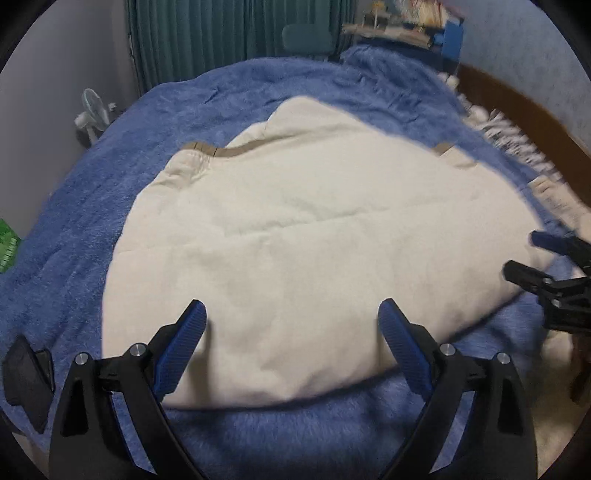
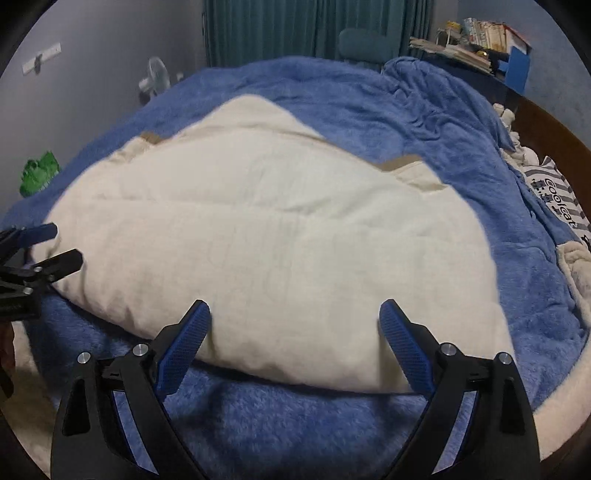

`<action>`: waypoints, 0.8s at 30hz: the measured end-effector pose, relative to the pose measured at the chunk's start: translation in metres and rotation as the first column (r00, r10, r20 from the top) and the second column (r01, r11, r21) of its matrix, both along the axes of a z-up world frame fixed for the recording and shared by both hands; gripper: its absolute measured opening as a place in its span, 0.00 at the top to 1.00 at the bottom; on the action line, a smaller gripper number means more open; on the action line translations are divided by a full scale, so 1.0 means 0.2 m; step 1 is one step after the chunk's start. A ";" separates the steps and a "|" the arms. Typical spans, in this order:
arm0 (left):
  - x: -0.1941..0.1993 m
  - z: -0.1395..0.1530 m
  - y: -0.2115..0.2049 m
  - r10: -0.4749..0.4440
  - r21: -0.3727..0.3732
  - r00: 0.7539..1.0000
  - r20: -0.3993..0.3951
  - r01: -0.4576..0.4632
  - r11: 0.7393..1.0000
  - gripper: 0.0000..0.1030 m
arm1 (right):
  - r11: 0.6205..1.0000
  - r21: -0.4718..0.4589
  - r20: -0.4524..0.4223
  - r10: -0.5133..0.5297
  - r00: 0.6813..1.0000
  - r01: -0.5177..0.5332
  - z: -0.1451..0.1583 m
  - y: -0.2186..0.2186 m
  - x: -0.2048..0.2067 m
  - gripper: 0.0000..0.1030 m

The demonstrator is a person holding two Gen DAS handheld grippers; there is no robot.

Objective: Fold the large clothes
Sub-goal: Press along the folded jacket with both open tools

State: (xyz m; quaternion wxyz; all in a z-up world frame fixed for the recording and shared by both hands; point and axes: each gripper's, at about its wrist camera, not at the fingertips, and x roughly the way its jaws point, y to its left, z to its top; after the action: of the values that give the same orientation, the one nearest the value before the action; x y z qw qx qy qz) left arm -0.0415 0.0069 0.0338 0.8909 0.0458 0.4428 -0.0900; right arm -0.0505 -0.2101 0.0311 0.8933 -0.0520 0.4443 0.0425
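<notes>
A large cream garment point(image 1: 295, 236) point(image 2: 266, 236) lies folded on a blue fleece blanket point(image 1: 110, 155) point(image 2: 369, 96) spread over a bed. Tan trim shows at its far corners. My left gripper point(image 1: 291, 317) hangs open above the garment's near edge, with nothing between its blue pads. My right gripper point(image 2: 294, 317) is open too, over the near edge further right, and it holds nothing. In the left wrist view the right gripper point(image 1: 524, 254) shows at the right border. In the right wrist view the left gripper point(image 2: 61, 245) shows at the left border.
A green curtain point(image 1: 240, 33) hangs behind the bed. A small fan point(image 1: 92, 114) stands by the left wall, with a green item point(image 2: 38, 173) nearby. Stacked books and a blue box point(image 2: 480, 40) sit at the back right. A striped printed cloth point(image 2: 557, 199) lies at the right bed edge.
</notes>
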 end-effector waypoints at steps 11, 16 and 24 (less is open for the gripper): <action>0.44 -0.09 -0.02 0.058 -0.004 0.996 -0.062 -0.058 0.998 0.06 | 1.000 -0.007 -0.034 -0.024 0.999 0.024 -0.06 0.03 0.40 0.09; 0.70 -0.13 -0.04 0.066 -0.009 0.993 -0.099 -0.068 0.998 0.06 | 0.999 -0.026 -0.080 -0.033 0.996 0.031 -0.11 0.07 0.67 0.09; 1.05 -0.21 -0.04 0.069 -0.035 0.985 -0.159 -0.075 0.997 0.06 | 0.998 0.034 -0.137 -0.047 0.989 0.052 -0.19 0.02 1.04 0.07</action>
State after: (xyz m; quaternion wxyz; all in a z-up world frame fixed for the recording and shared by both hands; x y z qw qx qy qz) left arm 0.1694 -0.0013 -0.0090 0.8564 0.0042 0.5114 -0.0702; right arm 0.1584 -0.2067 -0.0074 0.8625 -0.0212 0.5046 0.0323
